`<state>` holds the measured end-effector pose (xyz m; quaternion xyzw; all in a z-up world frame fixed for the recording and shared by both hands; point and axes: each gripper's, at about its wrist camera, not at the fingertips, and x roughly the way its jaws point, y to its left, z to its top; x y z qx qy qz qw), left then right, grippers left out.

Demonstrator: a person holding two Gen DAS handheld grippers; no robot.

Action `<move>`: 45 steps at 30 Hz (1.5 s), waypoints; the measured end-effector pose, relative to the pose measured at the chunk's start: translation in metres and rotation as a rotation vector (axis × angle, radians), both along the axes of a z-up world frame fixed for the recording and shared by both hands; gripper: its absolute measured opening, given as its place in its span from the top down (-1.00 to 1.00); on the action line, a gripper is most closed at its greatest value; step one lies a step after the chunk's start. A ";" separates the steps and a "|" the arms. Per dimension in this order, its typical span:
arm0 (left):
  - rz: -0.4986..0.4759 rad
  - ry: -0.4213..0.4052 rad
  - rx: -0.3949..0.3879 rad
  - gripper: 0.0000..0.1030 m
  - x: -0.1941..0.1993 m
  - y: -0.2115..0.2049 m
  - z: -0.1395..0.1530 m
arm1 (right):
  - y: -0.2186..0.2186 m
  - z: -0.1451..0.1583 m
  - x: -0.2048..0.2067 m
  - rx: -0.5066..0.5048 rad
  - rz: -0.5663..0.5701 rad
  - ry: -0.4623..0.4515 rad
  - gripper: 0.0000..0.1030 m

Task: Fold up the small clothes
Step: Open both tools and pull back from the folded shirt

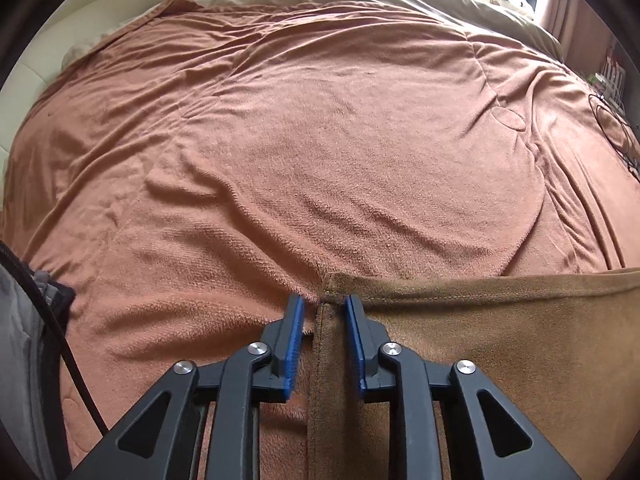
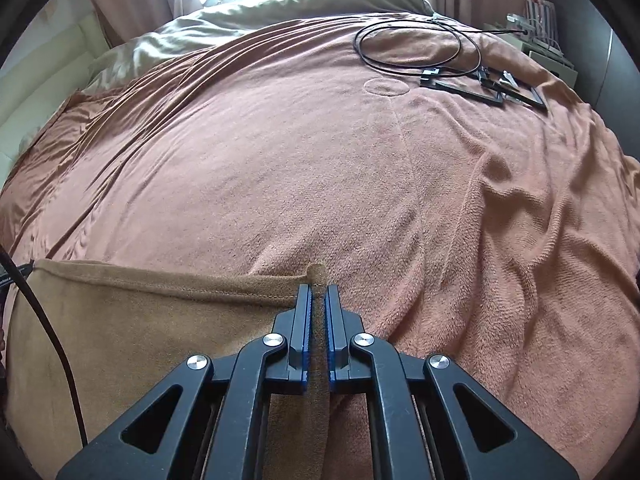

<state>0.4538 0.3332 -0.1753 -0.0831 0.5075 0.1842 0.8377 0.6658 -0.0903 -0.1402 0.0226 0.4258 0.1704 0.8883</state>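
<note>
- Straddling the brown garment's (image 1: pixel 460 320) near-left corner on the bed's rust blanket (image 1: pixel 320 140), the left gripper (image 1: pixel 325 304) points steeply down, its blue pads apart with the hem between them, unpinched: a release by the look of it.
- Pinching the opposite corner, the right gripper (image 2: pixel 319 294) tilts downward, fingers clamped on a bunched fold of the brown garment (image 2: pixel 140 312); a black cable (image 2: pixel 416 46) coils near the blanket's far-right corner. Next likely: letting go and smoothing the fold flat.

Brown cloth (image 1: pixel 480 320) cut off by frame bottom, right edge.
</note>
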 end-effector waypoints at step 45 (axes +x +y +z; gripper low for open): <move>-0.039 -0.028 -0.136 0.14 -0.213 -0.100 0.002 | -0.029 0.003 -0.234 -0.139 0.090 0.136 0.12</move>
